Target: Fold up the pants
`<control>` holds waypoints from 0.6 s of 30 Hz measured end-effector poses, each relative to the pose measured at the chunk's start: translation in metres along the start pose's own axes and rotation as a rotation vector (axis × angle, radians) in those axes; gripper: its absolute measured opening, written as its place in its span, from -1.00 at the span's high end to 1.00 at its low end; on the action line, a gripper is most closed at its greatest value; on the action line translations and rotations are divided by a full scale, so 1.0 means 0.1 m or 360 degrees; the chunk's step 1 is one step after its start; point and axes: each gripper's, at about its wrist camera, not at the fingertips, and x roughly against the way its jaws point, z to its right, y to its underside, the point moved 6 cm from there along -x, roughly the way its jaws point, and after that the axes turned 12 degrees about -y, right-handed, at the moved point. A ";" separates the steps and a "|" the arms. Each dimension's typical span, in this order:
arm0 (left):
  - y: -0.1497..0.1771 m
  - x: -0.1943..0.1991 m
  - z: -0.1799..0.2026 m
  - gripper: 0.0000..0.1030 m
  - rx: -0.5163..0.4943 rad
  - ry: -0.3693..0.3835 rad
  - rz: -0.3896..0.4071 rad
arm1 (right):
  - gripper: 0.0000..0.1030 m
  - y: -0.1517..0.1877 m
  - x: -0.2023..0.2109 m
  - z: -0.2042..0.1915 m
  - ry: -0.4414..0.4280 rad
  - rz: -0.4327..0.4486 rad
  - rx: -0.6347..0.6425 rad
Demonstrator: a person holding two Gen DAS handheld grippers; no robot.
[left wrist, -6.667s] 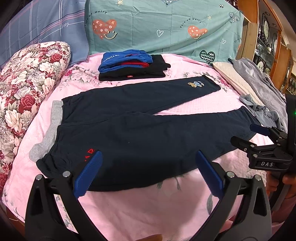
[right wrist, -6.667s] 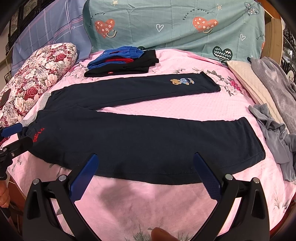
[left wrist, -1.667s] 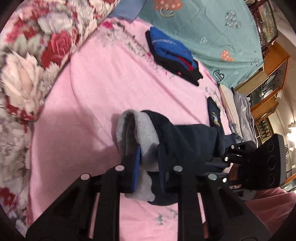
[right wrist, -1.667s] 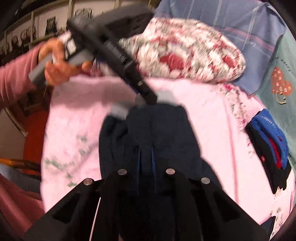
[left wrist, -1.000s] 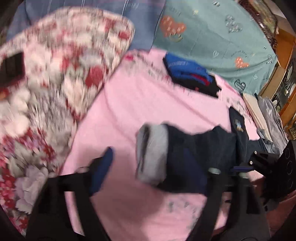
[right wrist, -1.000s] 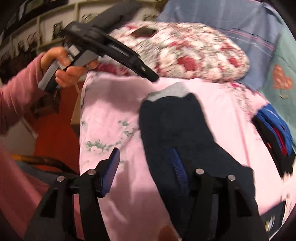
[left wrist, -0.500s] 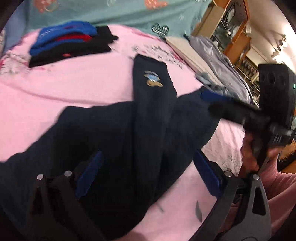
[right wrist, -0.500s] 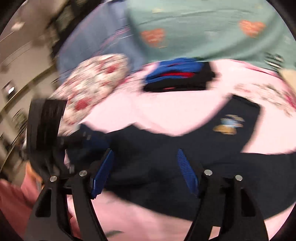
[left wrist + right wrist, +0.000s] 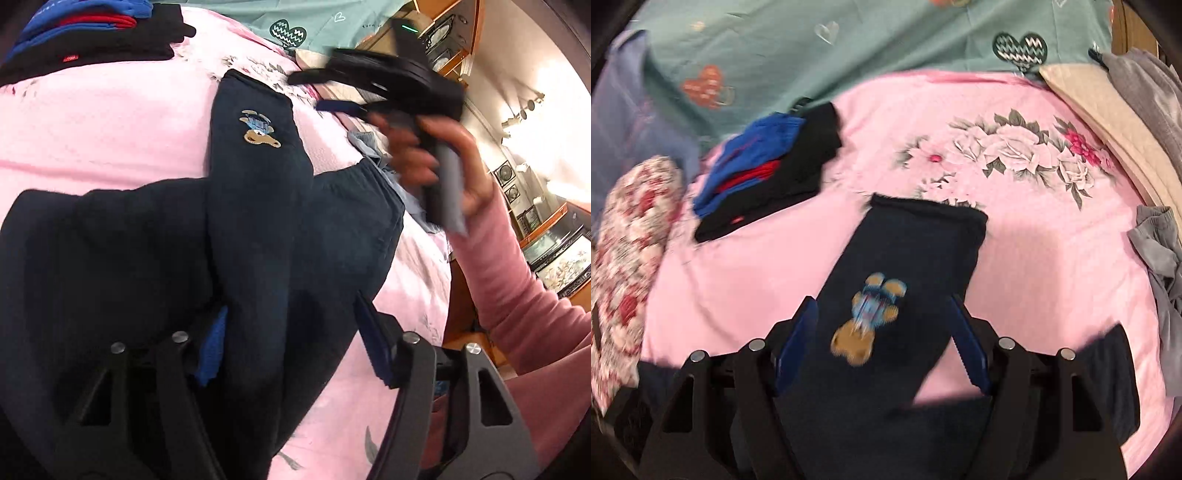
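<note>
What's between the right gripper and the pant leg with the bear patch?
Nothing visible. The right gripper sits open directly over the pant leg, blue pads either side of the bear patch, bare pink sheet around it.

Black plastic tongs with blue ridged pads, silver screws; ribbed pink sleeve.

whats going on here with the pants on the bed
A person with a handheld gripper in each hand is folding dark navy pants on a pink bedsheet. The pants lie bunched, the bear-patch leg crossing over the rest. The left gripper is closing with pants fabric between its fingers. The right gripper hangs open over the bear-patch leg. A folded stack of clothes sits further back.
</note>
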 end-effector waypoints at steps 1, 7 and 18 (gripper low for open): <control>0.01 0.00 0.00 -0.26 -0.0001 -0.0002 0.0001 | -0.40 -0.10 -0.13 0.00 0.0061 -0.0012 0.0002; 0.02 0.02 0.00 -0.29 0.0005 -0.0004 0.0007 | -0.40 -0.19 -0.74 0.00 0.0326 -0.0246 0.0029; 0.00 -0.01 0.00 -0.30 -0.0003 -0.0022 0.0002 | -0.31 -0.11 -0.84 0.13 0.0396 -0.0265 -0.0020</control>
